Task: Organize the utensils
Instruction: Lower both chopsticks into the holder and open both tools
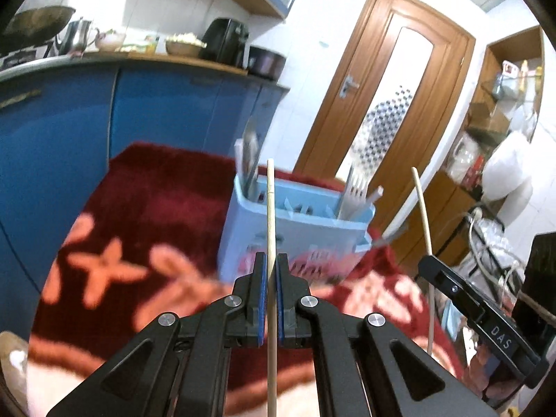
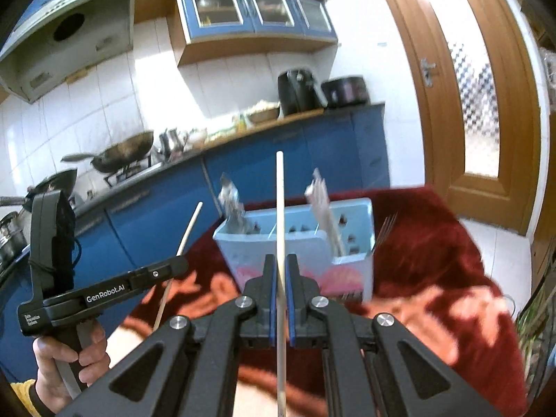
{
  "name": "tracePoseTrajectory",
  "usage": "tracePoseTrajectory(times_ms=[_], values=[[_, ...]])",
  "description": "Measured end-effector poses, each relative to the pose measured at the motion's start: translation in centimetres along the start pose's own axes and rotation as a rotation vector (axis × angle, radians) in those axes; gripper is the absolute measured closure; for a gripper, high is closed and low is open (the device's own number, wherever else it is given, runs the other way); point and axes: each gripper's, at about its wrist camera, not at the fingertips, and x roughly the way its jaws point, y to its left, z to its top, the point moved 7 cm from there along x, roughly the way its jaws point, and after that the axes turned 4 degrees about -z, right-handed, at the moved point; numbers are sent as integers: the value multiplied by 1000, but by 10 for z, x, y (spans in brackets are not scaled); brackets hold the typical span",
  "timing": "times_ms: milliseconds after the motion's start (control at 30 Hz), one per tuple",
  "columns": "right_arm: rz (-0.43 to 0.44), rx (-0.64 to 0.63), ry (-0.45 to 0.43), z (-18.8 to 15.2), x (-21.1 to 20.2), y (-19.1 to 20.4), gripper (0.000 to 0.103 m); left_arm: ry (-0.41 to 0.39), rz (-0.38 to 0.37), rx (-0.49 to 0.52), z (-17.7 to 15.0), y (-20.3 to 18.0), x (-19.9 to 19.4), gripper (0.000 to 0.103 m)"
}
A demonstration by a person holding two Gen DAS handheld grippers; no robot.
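Above the red cloth [image 1: 166, 187], each gripper's fingers [image 1: 261, 278] clamp one upright chopstick [image 1: 270, 208].

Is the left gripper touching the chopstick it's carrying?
Touching. In the left wrist view, the left gripper has its blue pads shut against the chopstick, with no gap on either side.

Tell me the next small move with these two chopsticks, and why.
Probably carry both toward the blue utensil caddy and tip them down into a compartment: the left gripper and right gripper each clamp one chopstick upright, short of the caddy.
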Motion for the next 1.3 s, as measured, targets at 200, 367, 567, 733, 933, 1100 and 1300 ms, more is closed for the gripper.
tracePoseTrajectory(times_ms=[200, 367, 567, 733, 933, 1100, 1300], values=[[3, 44, -80, 29, 14, -18, 97, -106, -32, 6, 39, -14, 13, 99], [-2, 73, -140, 47, 31, -29, 97, -217, -18, 48, 73, -23, 21, 99], [-38, 44, -208, 65, 61, -34, 97, -376, 14, 64, 105, -21, 32, 99], [-59, 50, -225, 70, 86, -40, 97, -457, 87, 92, 110, -13, 50, 99], [-101, 22, -261, 66, 99, -44, 97, -466, 160, 114, 96, -3, 73, 99], [-131, -44, -283, 61, 109, -38, 97, -487, 199, 152, 86, -3, 77, 99], [-127, -48, -282, 55, 107, -38, 96, -470, 206, 164, 78, -4, 80, 99]])
